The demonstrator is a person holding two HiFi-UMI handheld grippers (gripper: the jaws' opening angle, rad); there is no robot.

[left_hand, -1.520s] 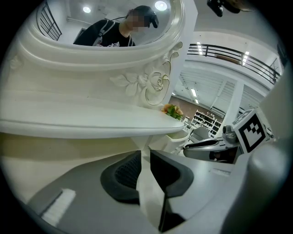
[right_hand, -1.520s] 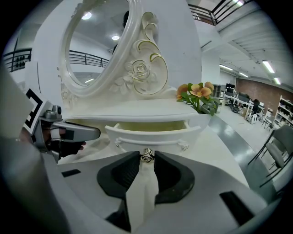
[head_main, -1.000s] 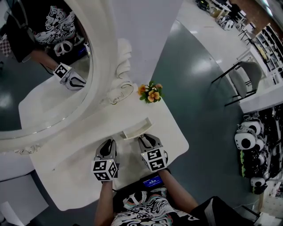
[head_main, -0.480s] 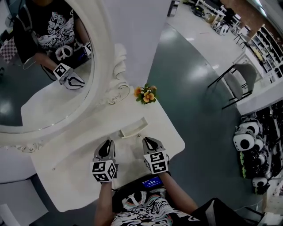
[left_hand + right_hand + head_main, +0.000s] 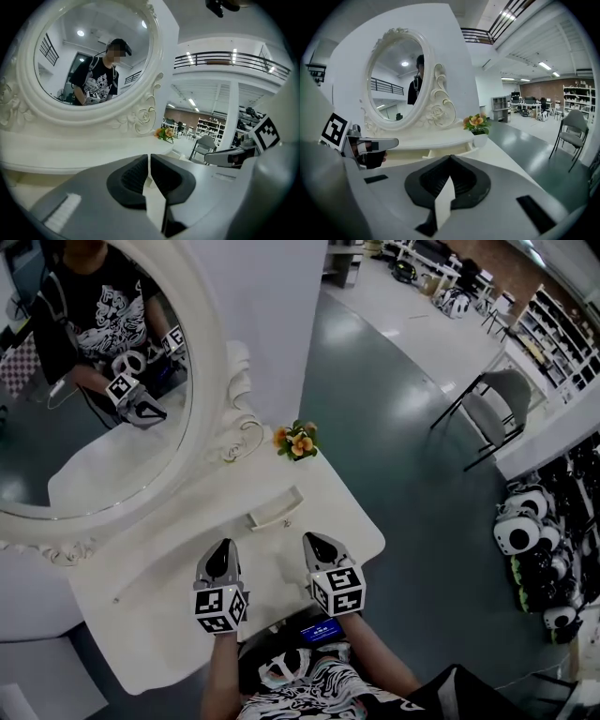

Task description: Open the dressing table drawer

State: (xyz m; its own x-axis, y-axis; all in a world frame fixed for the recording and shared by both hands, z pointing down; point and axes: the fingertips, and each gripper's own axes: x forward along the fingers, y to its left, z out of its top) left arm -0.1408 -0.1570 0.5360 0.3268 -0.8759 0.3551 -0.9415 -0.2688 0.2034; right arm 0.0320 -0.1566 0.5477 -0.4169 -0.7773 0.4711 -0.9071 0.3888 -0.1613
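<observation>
On the white dressing table [image 5: 169,587], a small white drawer [image 5: 274,510] stands pulled out from the low shelf under the mirror; it also shows in the right gripper view [image 5: 451,150]. My left gripper [image 5: 223,547] [image 5: 148,157] hovers over the tabletop, short of the drawer and to its left. Its jaws are closing, with only a thin slit left and nothing between them. My right gripper [image 5: 313,541] [image 5: 450,157] hangs just right of the drawer, apart from it, shut and empty.
An oval white-framed mirror [image 5: 94,399] rises behind the table and reflects the person and the grippers. A small pot of orange flowers [image 5: 297,441] stands at the table's back right corner. On the grey floor to the right are a chair [image 5: 502,399] and panda toys [image 5: 527,535].
Both grippers have risen and drawn back from the drawer toward the person, and their jaws have closed. The drawer has stayed pulled out.
</observation>
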